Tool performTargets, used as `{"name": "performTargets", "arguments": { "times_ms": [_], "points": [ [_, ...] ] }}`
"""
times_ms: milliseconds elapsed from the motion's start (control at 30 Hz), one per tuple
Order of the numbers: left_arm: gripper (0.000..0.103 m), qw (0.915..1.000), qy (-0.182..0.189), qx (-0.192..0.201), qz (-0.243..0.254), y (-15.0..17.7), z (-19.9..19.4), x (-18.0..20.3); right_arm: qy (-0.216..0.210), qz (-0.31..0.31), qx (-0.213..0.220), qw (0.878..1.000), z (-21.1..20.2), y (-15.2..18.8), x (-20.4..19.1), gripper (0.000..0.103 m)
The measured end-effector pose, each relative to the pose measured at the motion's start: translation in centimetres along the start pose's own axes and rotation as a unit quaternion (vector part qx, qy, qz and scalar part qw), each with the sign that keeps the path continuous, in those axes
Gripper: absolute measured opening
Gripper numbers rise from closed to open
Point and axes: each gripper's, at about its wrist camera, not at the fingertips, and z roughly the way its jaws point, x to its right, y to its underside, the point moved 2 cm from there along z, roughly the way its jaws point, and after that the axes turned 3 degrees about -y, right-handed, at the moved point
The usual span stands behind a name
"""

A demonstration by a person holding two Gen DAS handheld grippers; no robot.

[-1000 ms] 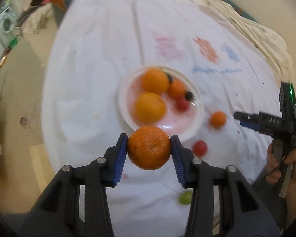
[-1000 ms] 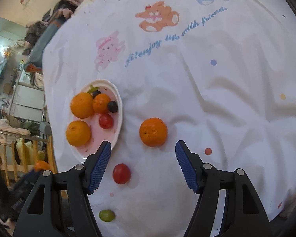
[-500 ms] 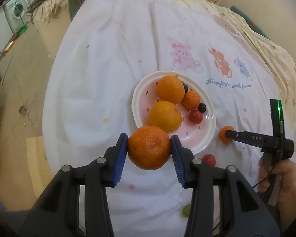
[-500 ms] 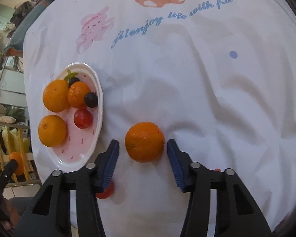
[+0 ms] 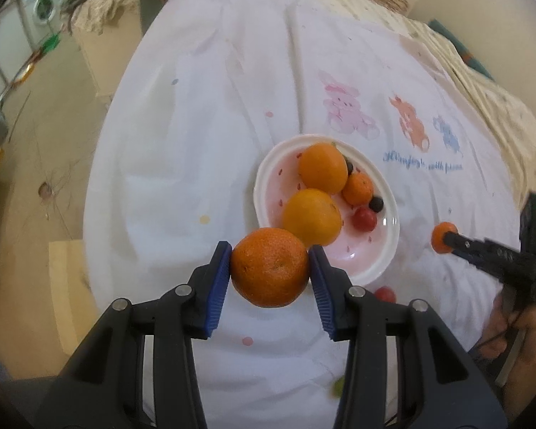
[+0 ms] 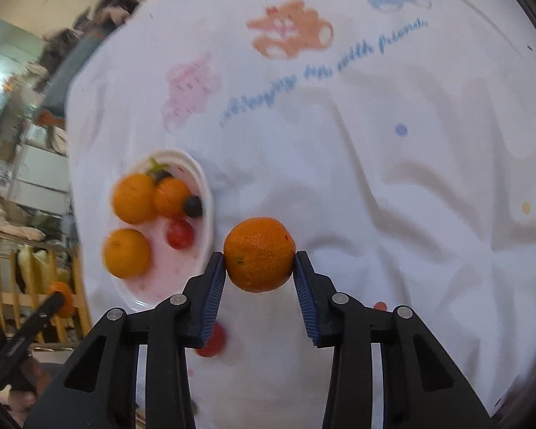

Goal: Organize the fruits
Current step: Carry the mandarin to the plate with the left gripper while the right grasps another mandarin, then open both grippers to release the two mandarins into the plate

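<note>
My left gripper [image 5: 270, 271] is shut on a large orange [image 5: 269, 266] and holds it just before the near rim of a white plate [image 5: 389, 246]. The plate holds two oranges [image 5: 311, 216], a small tangerine [image 5: 358, 188], a red cherry tomato [image 5: 363, 219] and a dark grape [image 5: 376, 204]. My right gripper [image 6: 260, 266] is shut on a second orange [image 6: 259, 254] to the right of the plate [image 6: 205, 186]. That orange also shows in the left wrist view [image 5: 441, 236]. A red tomato [image 6: 212, 339] and a green grape [image 5: 336, 386] lie on the cloth nearer to me.
The white cloth with cartoon animals [image 6: 289, 34] and blue lettering covers a round table [image 5: 203, 114]. The floor [image 5: 35, 178] drops away at the left. Furniture and clutter [image 6: 18, 150] stand beyond the table's left edge.
My right gripper moved onto the loose orange and shut on it. My left gripper kept its orange and moved closer to the plate's near rim.
</note>
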Motion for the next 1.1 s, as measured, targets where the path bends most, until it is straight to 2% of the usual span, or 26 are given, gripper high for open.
{"name": "performTargets", "arguments": {
  "times_ms": [133,367,600,800,900,1100],
  "points": [
    [0.039,0.9996,-0.002,0.017,-0.023,-1.6,-0.8,-0.9,-0.027,-0.024,0.017,0.999,-1.5,-0.8,-2.0,0.041],
    [0.039,0.9996,-0.016,0.022,-0.006,-3.4,0.0,-0.6,-0.067,-0.055,0.02,0.996,-1.3,-2.5,-5.0,0.041],
    [0.039,0.9994,-0.031,0.011,0.01,-5.1,2.7,0.6,-0.077,-0.087,-0.001,0.993,1.3,-3.7,-7.5,0.041],
    [0.04,0.9995,-0.017,0.007,0.027,-6.4,5.1,2.2,-0.084,-0.098,-0.025,0.991,3.8,-4.2,-8.4,0.041],
    [0.04,0.9994,-0.023,0.003,0.026,-6.9,7.0,2.4,-0.086,-0.1,-0.041,0.99,5.3,-4.0,-8.6,0.041],
    [0.041,0.9998,0.007,-0.017,0.009,-7.0,9.0,2.6,-0.087,-0.104,-0.069,0.988,8.0,-3.5,-8.1,0.041]
  ]
}}
